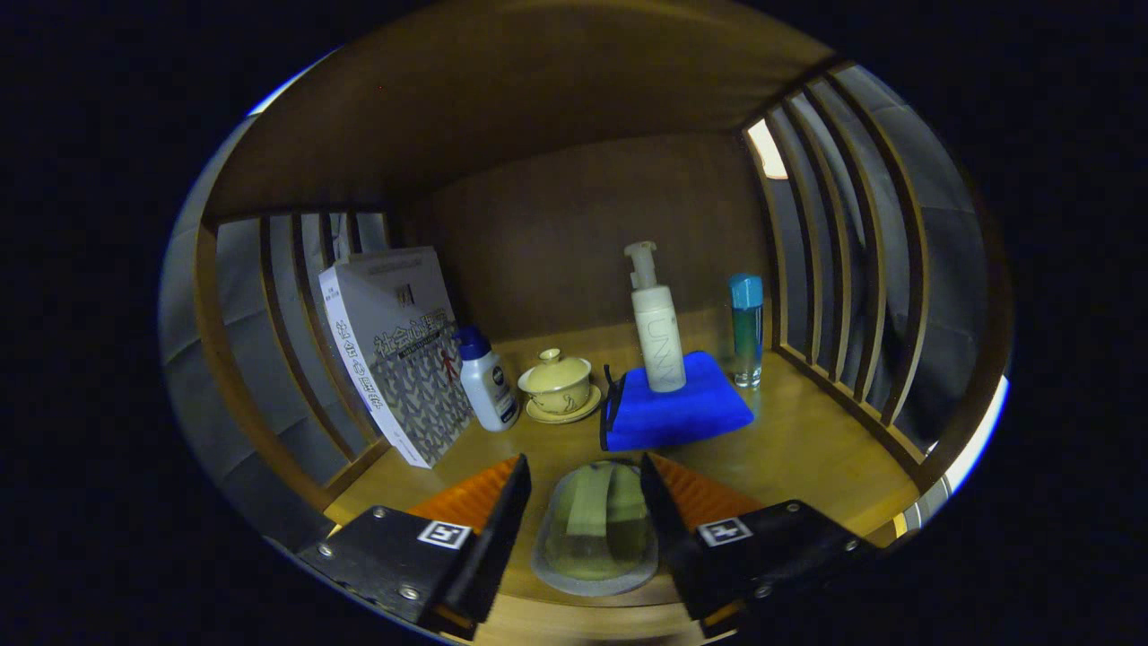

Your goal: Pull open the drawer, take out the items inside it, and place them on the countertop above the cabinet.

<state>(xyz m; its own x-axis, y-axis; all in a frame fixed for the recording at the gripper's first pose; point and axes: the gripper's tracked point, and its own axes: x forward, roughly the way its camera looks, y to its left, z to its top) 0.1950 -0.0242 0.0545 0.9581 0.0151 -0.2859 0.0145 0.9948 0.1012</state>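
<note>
Looking along my own fingers, I see my gripper (585, 502) spread wide, with an oval, translucent greenish object (595, 529) lying flat between the fingers on the wooden countertop (807, 458). Neither finger touches it as far as I can tell; its near end is partly cut off by the shelf's front edge, and I cannot make out what it is beyond a pale strip running along its length under a clear domed cover.

Beyond my fingertips sits a folded blue cloth (677, 414), soft and thick, with a white pump bottle (656, 336) standing upright on it. A dark thin thing hugs the cloth's left edge; too small to name. To the right, near the slatted side wall (843, 269), stands a slim clear bottle with a blue cap (746, 330). Left of the cloth are a cream lidded cup on its saucer (558, 386), a small white bottle with a blue cap (487, 386), and a book (395, 350) leaning tilted against the left slats. The back panel (574, 233) is plain dark wood, dim.

My fingers point level into this alcove, slightly downward.
</note>
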